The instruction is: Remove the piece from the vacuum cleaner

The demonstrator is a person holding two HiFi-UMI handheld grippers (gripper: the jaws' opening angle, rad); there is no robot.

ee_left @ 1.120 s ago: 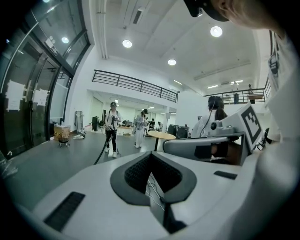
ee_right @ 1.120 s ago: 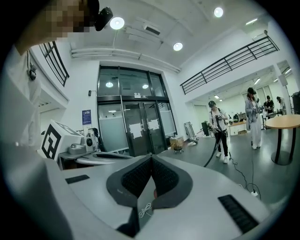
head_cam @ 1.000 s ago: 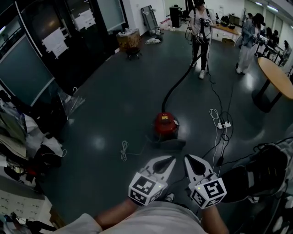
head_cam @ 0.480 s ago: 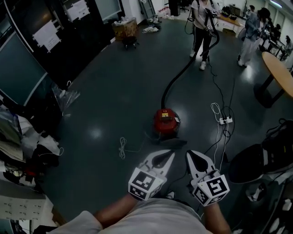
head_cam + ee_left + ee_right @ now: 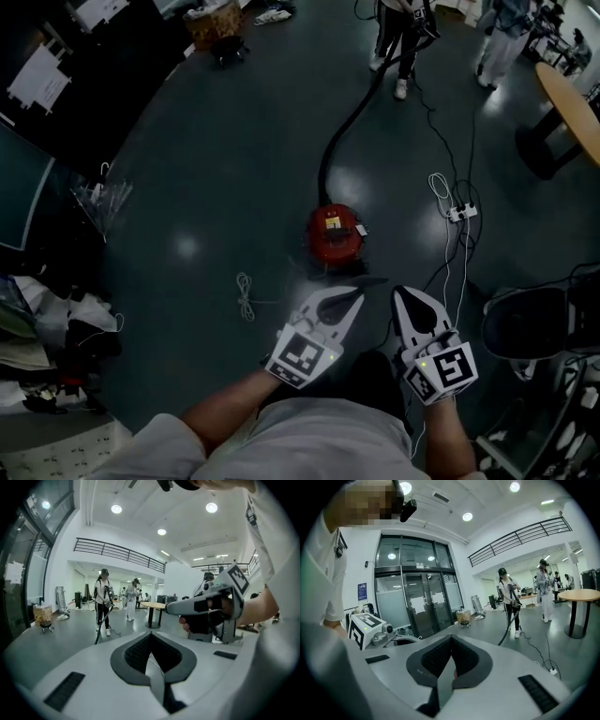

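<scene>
Evidently nothing is within reach yet: the red vacuum cleaner (image 5: 335, 234) sits on the floor (image 5: 216, 187) ahead, its hose (image 5: 352, 122) running off to another person (image 5: 398, 28); the left gripper (image 5: 349, 300) and right gripper (image 5: 406, 295) hang side by side aimed at it, fingers clenched on nothing.

A pale grey short-sleeved shirt (image 5: 309, 448) is worn. The white left gripper (image 5: 349, 302) and right gripper (image 5: 409, 298) are lined with dark ribbed fingers (image 5: 136, 651); each is capped by a black-and-white marker cube (image 5: 303, 356) (small light lit).
</scene>
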